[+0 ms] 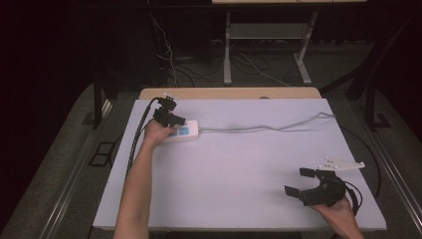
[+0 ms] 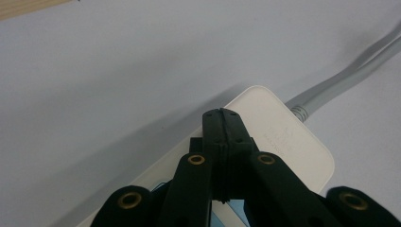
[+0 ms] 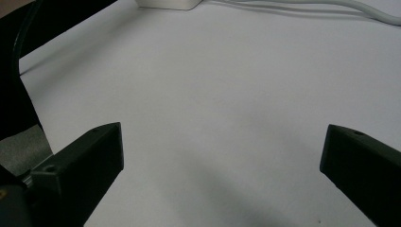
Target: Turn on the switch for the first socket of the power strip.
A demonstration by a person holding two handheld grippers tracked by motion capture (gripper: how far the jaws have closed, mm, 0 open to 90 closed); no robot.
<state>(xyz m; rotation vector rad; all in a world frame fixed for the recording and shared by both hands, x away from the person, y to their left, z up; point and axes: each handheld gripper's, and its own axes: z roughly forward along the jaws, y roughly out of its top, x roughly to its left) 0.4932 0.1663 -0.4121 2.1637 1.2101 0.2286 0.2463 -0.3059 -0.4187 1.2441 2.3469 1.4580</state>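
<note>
Near the far left corner of the pale grey surface (image 1: 239, 164) lies a white plastic power strip with a grey cable (image 1: 185, 130), and the left claw (image 1: 175, 119) presses on top of it with its jaws closed together, empty, probably working a switch. The right claw (image 1: 301, 182) waits spread wide near the near right corner. The next move likely calls for lifting the left claw straight off.

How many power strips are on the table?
1: a white power strip at the table's far left, under the shut left gripper, its grey cable running right.
</note>
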